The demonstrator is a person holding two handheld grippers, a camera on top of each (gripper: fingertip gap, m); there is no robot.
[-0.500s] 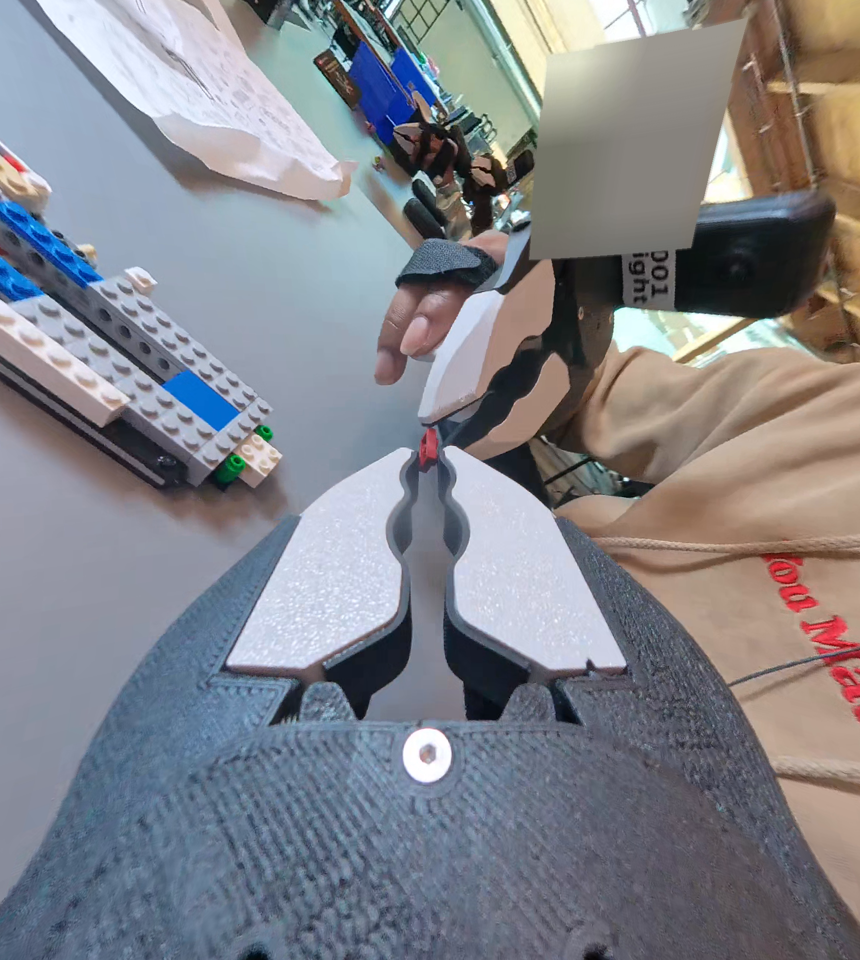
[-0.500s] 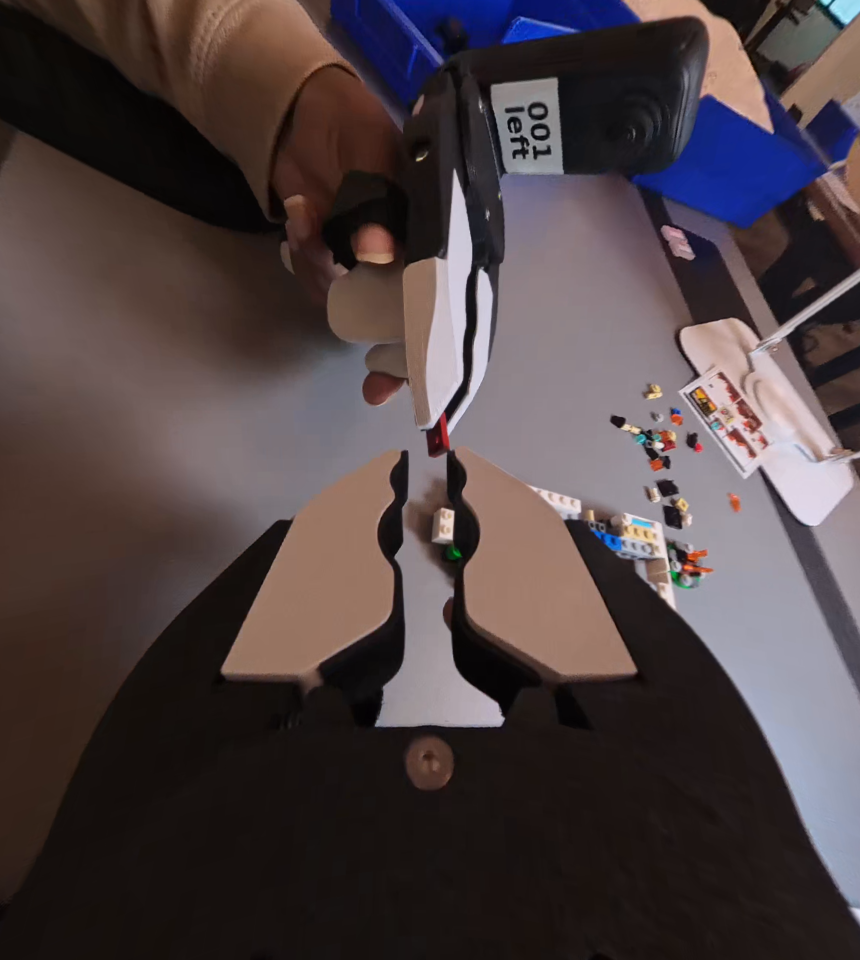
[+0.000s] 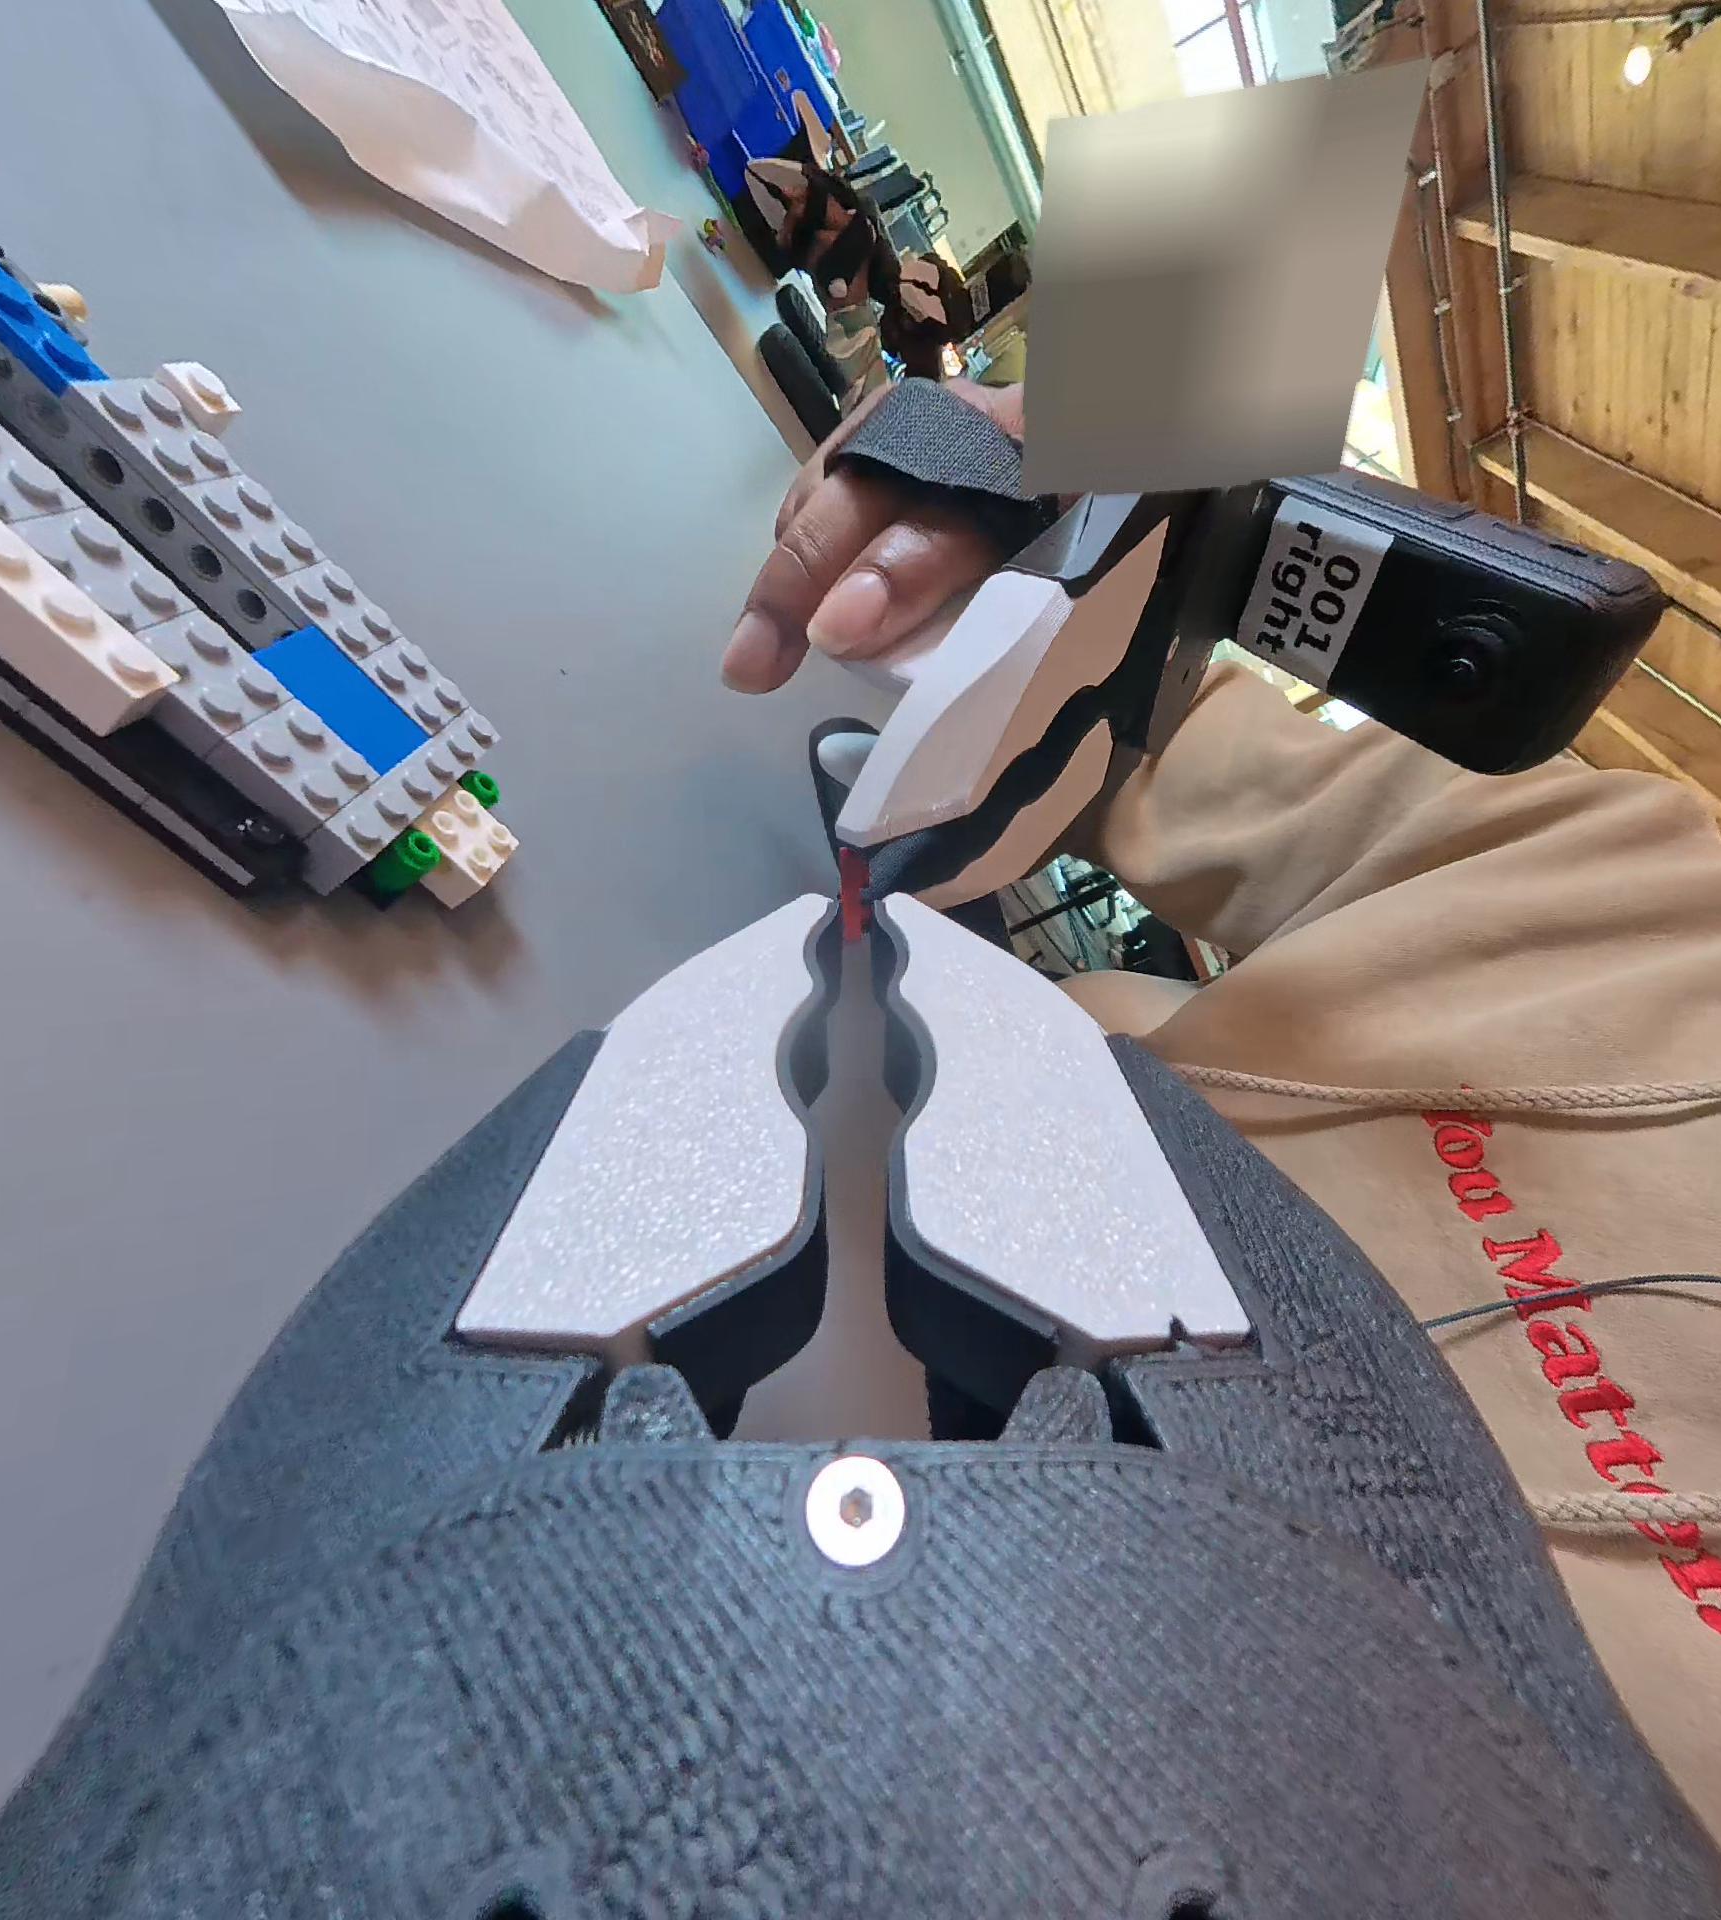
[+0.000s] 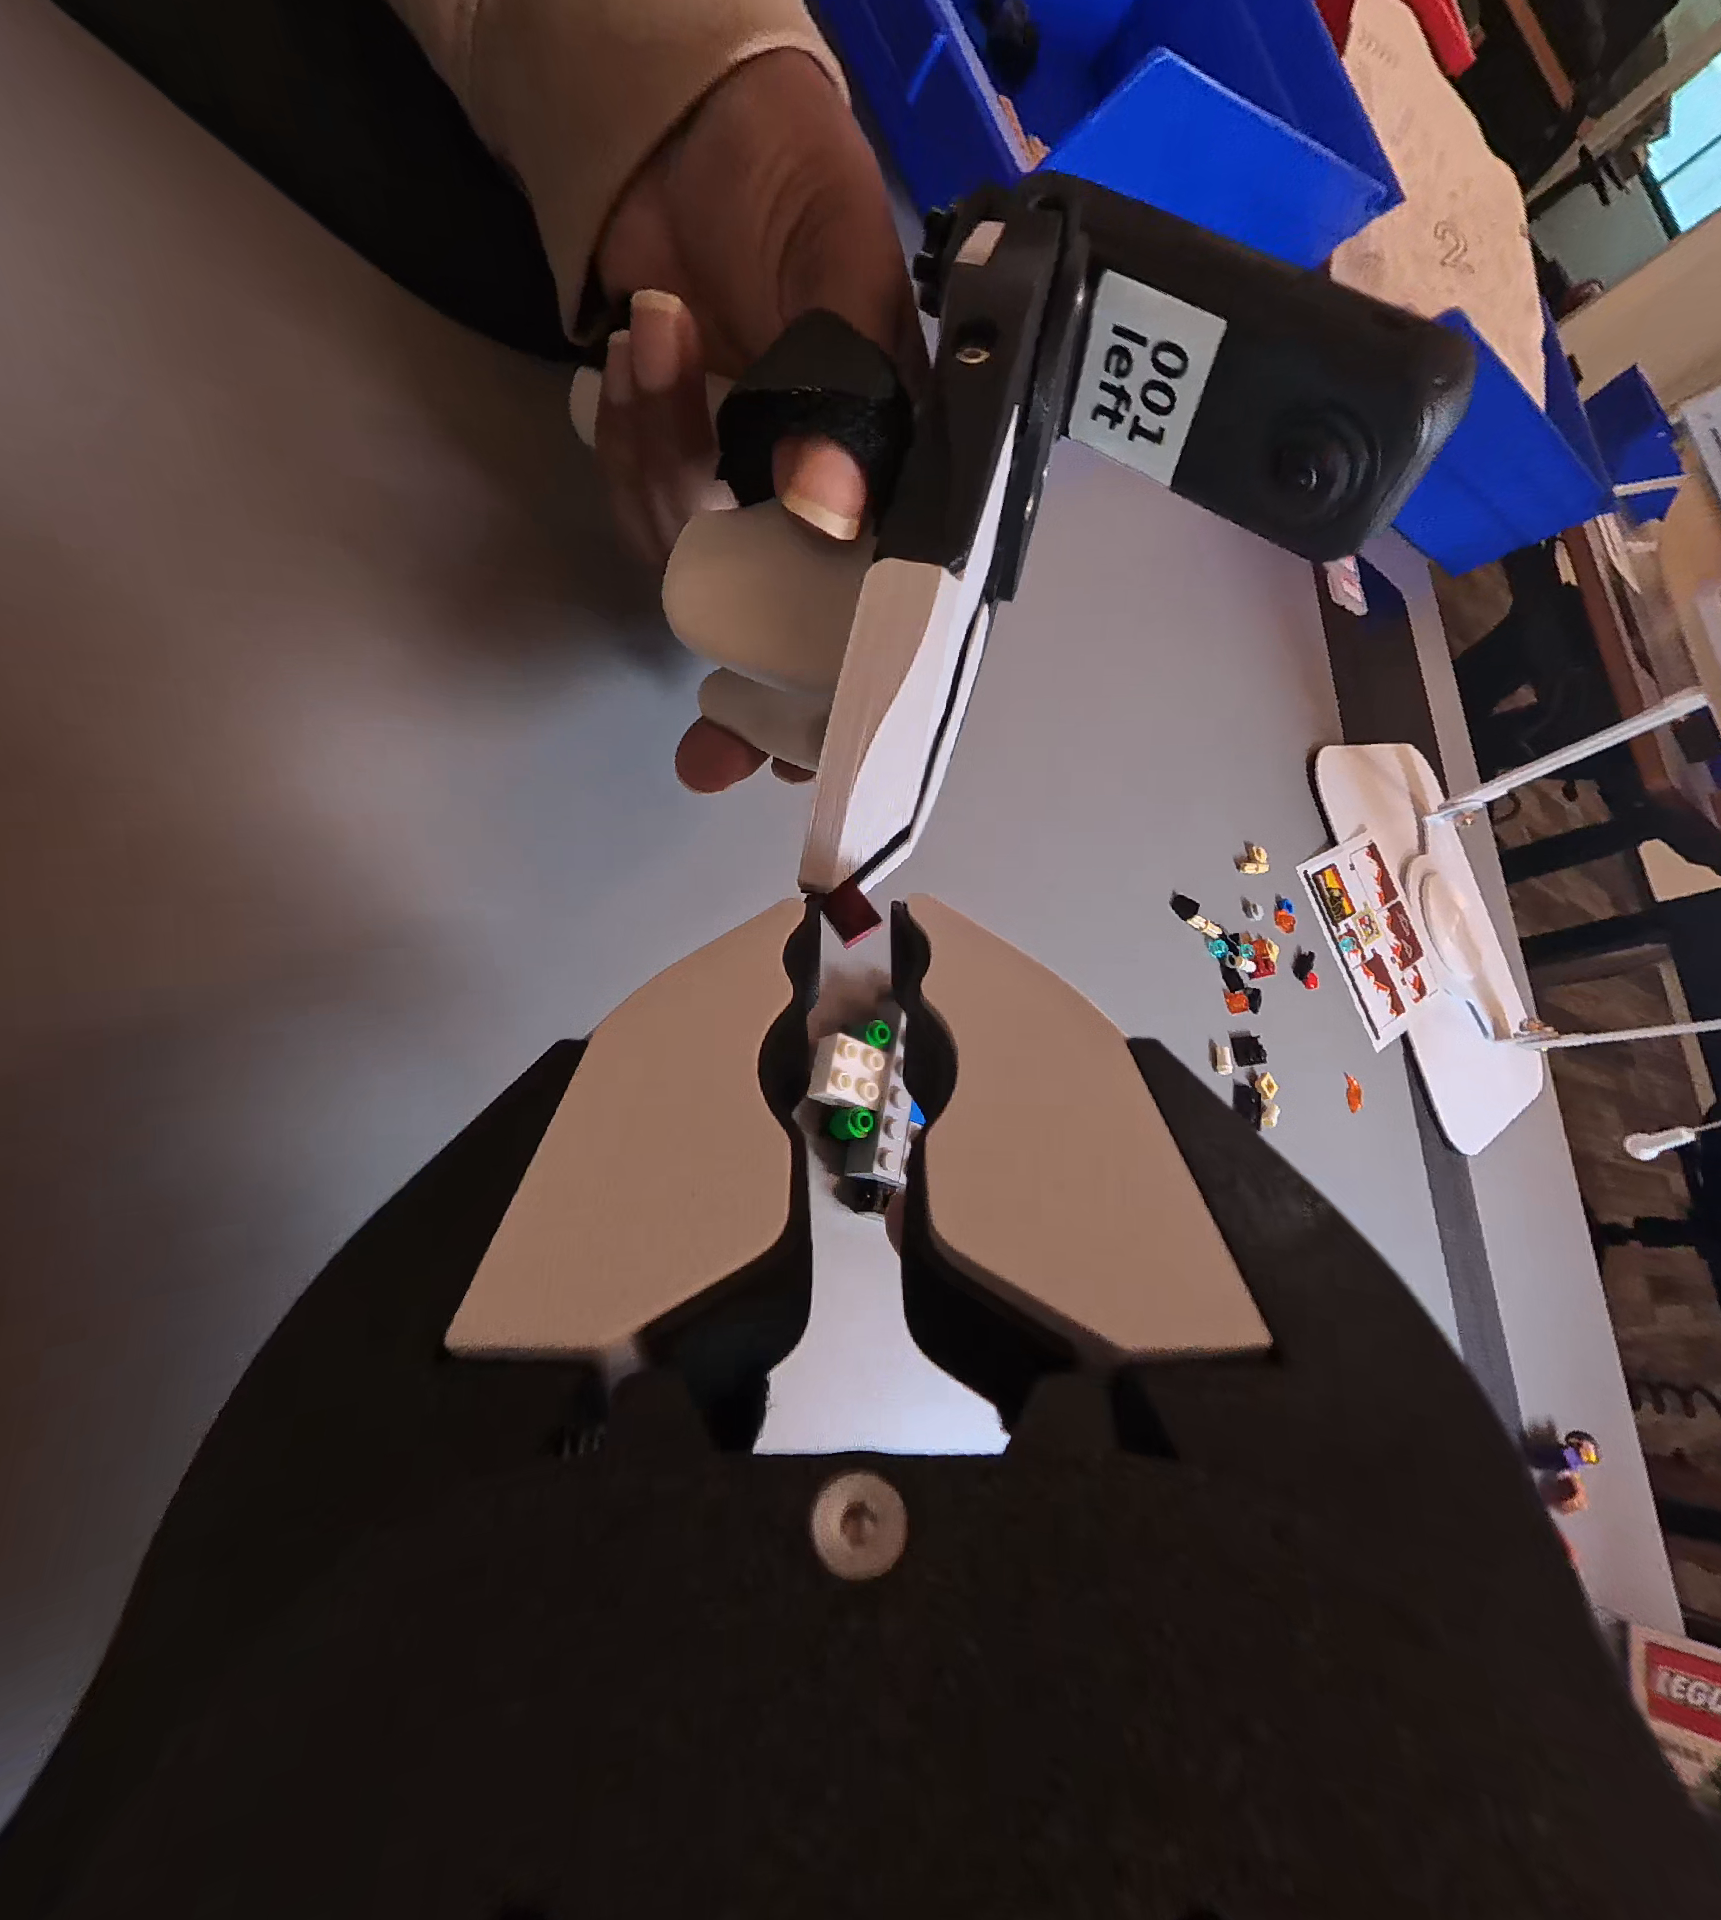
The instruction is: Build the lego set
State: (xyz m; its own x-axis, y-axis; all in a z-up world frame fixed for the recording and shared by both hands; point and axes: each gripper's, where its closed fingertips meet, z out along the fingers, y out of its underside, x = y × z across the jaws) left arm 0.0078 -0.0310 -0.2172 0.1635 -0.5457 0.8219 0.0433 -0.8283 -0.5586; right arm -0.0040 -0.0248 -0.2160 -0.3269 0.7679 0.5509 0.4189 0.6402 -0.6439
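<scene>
I hold both claws up off the grey table (image 3: pixel 544 499), tip to tip. My left claw (image 3: pixel 854 914) is narrowed to a pinch on a small red piece (image 3: pixel 852 902), which sticks out past its tips, so the other claw can reach it. My right claw (image 4: pixel 856 920) stands a little wider around that piece's free end (image 4: pixel 854 920); I cannot tell whether its pads press it. The half-built brick model (image 3: pixel 212 644) lies on the table to the left, and loose small pieces (image 4: pixel 1251 977) lie far right.
</scene>
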